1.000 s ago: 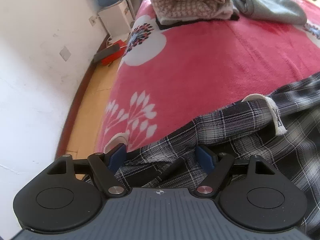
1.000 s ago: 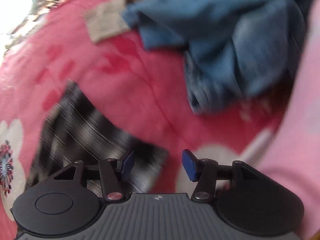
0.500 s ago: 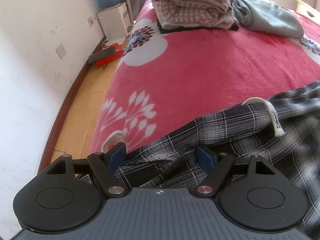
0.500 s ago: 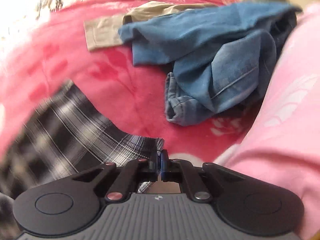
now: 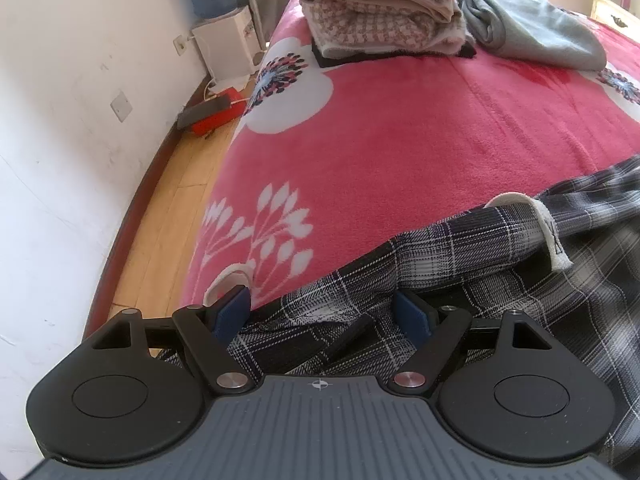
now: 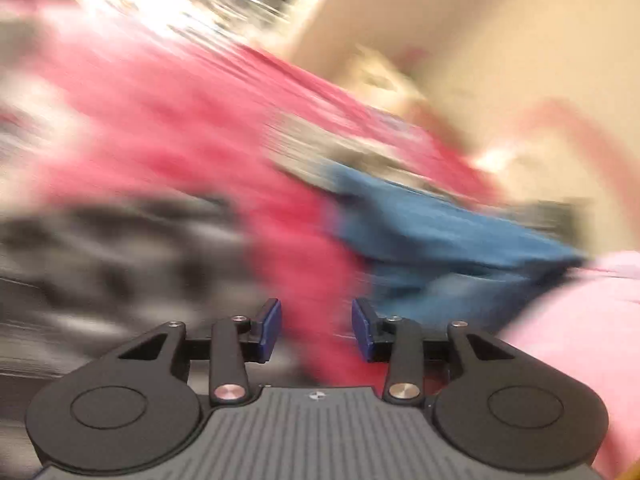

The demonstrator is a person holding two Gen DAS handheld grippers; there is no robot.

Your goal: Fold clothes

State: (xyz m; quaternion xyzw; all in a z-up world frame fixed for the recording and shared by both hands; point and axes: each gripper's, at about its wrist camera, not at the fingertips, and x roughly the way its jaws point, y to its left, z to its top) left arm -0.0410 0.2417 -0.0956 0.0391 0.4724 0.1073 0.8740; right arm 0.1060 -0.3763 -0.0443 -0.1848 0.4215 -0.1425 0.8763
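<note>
Plaid garment (image 5: 460, 264) lies rumpled on the pink floral blanket (image 5: 400, 140) in the left wrist view, directly under the left gripper (image 5: 322, 314), whose jaws stand wide, pressing nothing. Right wrist view is motion-blurred: the right gripper (image 6: 316, 330) is opening with nothing between its pads, plaid to its left, blue denim (image 6: 432, 240) ahead.

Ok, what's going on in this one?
Someone is folding clothes on a bed with a gripper in each hand. The left gripper sits open over the waistband end of plaid trousers spread on the red blanket; the cloth lies between its fingers but is not pinched. The right gripper is swinging fast, its view blurred, jaws opening with nothing between them. Jeans lie unfolded ahead of it, and a folded pile sits at the far end.
</note>
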